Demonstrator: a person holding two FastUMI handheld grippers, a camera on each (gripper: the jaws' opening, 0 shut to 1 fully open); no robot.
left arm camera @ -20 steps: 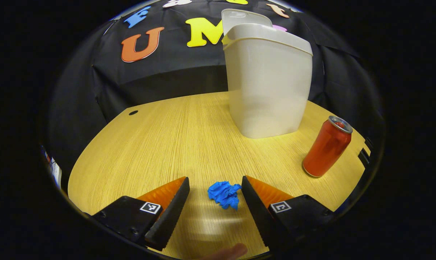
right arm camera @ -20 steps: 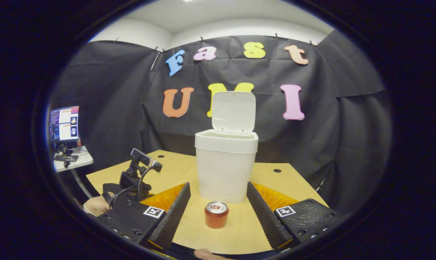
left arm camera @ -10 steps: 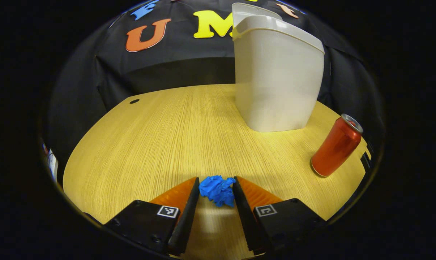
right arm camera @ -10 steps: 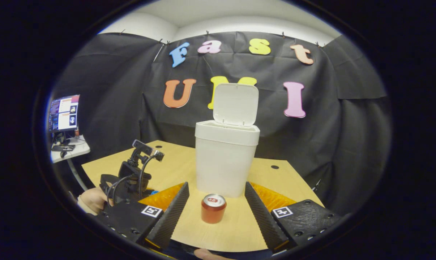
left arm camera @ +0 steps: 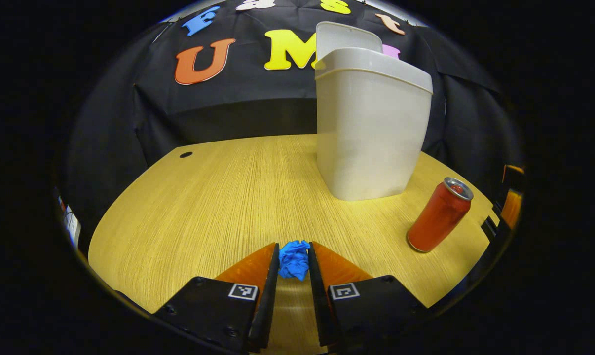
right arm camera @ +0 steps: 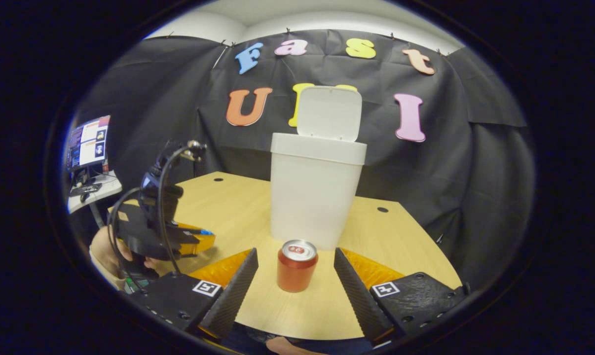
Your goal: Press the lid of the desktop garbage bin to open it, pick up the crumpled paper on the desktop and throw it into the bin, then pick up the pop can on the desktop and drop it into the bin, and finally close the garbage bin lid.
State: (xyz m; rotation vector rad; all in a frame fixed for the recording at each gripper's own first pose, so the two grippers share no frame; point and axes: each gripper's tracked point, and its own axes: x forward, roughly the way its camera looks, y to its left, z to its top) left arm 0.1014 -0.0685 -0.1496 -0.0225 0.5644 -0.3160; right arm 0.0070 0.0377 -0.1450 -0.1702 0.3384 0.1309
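The left gripper (left arm camera: pixel 293 260) has its fingers drawn in nearly together, both pressing on the blue paper (left arm camera: pixel 294 259) at the tips. In the right gripper view the left gripper (right arm camera: pixel 199 236) seems to hang a little above the desk (left arm camera: pixel 204 197), a sliver of blue at its tip. To its right stands the bin (left arm camera: pixel 371 128), upright, its lid (right arm camera: pixel 330 113) swung up at the back, mouth open upward. Right of the bin stands the can (left arm camera: pixel 439 215), upright, long axis vertical, top up. The right gripper (right arm camera: pixel 295 276) is wide open, fingers either side of the can but apart from it.

The step in hand looks like carrying the paper to the bin. To do it well: keep the squeeze steady, since the wad is held only at the fingertips; rise above the rim before moving across; release over the middle of the mouth, short of the raised lid. The paper is a rough wad with no clear long axis.
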